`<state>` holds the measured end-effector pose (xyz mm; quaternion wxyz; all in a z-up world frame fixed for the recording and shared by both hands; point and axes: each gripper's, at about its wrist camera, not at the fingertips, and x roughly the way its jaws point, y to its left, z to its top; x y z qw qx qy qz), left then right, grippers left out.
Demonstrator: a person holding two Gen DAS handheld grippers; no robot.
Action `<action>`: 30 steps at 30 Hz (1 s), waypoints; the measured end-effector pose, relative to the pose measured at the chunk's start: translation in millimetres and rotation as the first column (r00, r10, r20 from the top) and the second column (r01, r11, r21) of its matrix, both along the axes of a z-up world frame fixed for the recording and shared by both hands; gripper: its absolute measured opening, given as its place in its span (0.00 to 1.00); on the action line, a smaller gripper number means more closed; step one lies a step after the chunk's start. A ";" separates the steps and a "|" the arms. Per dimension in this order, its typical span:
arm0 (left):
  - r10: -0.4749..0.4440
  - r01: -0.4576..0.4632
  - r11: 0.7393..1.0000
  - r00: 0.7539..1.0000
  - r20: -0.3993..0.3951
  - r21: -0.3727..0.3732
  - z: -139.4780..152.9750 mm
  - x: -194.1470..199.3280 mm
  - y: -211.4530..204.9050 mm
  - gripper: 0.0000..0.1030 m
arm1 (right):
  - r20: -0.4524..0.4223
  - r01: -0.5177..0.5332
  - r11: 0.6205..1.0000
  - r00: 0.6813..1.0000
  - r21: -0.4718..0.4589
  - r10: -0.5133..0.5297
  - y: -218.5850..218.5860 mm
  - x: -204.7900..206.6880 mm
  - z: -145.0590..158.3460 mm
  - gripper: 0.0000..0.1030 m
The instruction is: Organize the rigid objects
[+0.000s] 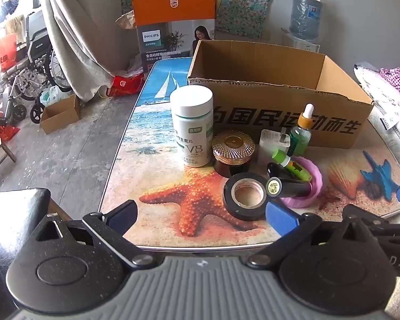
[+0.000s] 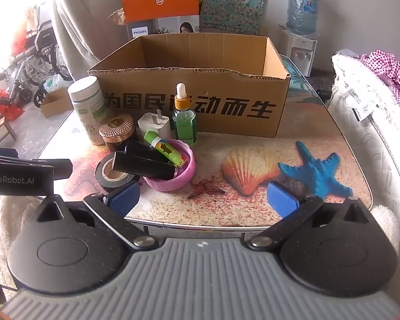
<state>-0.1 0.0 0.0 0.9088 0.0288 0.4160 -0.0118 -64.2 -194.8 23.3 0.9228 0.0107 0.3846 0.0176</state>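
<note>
Rigid objects sit clustered on the counter [image 2: 293, 122], just in front of an open cardboard box [image 2: 226, 106] printed with large black characters. A white vitamin bottle [image 1: 192, 125] stands upright at the left of the group, with a gold-lidded jar [image 1: 233, 152] beside it, then a white charger plug [image 1: 273, 144] and a green dropper bottle [image 1: 301, 130] close to the box wall. Nearer the front edge, a roll of black tape [image 1: 246, 196] lies flat, touching a pink bowl [image 2: 170, 170] that holds a green glue stick [image 2: 164, 148] and black tube-shaped items [image 2: 144, 164], one resting across the tape roll. The left tool [image 1: 201, 213] hangs above the near edge with its jaws spread wide and nothing between them. The right tool [image 2: 204, 202] is likewise wide open and empty, over the seashell print.
</note>
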 end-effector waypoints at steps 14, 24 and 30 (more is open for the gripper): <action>0.004 -0.004 1.000 1.000 -0.007 -0.004 2.0 0.2 2.1 1.00 | -0.001 -0.010 1.000 1.000 0.005 0.010 5.7 3.0 0.4 0.99; 0.008 -0.007 1.000 1.000 -0.012 0.003 -1.9 2.6 1.3 1.00 | 0.001 -0.012 1.000 1.000 0.023 0.012 1.6 3.2 3.2 0.99; 0.009 -0.009 1.000 1.000 -0.014 0.005 -1.7 2.4 1.0 1.00 | -0.003 -0.011 1.000 1.000 0.024 0.011 0.9 4.5 2.9 0.99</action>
